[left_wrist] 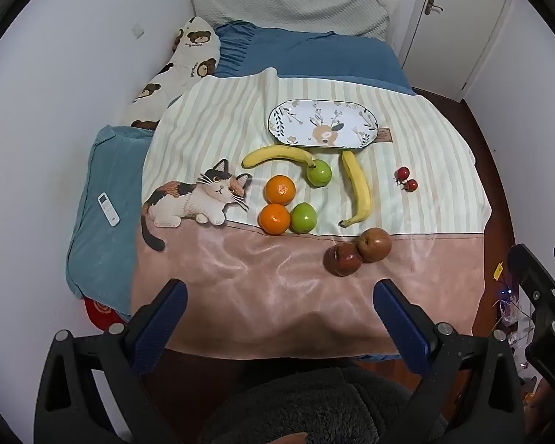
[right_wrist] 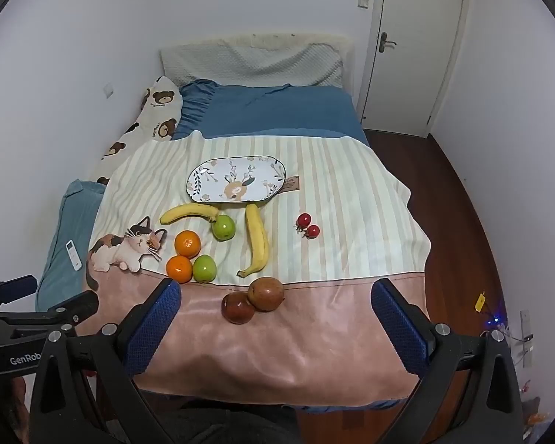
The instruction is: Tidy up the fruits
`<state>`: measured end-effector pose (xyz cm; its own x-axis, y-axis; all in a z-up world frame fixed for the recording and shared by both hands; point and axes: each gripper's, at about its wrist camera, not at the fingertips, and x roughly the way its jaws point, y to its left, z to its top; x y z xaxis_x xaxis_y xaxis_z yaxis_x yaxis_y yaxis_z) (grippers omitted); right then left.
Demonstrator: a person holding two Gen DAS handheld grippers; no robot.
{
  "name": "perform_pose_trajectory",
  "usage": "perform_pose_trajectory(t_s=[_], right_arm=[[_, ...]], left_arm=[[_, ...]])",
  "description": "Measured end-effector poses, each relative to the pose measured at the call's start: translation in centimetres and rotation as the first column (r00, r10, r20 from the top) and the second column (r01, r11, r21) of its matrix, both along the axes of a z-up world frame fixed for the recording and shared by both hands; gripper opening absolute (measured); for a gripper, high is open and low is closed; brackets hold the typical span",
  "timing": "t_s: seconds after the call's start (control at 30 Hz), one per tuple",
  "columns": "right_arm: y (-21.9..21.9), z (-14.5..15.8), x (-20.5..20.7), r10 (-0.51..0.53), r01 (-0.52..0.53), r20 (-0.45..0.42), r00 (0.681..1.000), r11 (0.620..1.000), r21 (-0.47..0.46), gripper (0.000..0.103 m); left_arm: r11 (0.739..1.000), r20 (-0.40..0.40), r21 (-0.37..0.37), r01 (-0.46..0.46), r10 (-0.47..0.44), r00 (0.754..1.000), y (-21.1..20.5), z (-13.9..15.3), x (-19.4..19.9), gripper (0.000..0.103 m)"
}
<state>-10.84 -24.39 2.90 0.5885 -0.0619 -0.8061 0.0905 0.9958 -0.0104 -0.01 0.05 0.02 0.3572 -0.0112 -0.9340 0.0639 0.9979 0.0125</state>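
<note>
Both tongs spread wide, gripping nothing: left gripper (left_wrist: 279, 318), right gripper (right_wrist: 275, 318) | fruit loose on blanket (left_wrist: 240, 277) (bananas, oranges, apples) | oval plate (left_wrist: 323, 124) beyond fruit, bare

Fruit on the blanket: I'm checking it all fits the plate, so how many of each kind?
Bananas: 2
Oranges: 2
Green apples: 2
Red apples: 2
Small red fruits: 2
Total: 10
</note>
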Motion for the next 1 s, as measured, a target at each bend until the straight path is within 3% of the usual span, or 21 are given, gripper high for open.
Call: perform_pose_trajectory(t_s=[1.0], right_arm=[[0.04,-0.85,0.81,0.001,-0.001,-0.012,1.0,1.0,0.031,0.103]], left_arm=[[1.0,0.01,0.012,-0.002,0.002,1.0,-0.02,0.58,0.32,0.103]])
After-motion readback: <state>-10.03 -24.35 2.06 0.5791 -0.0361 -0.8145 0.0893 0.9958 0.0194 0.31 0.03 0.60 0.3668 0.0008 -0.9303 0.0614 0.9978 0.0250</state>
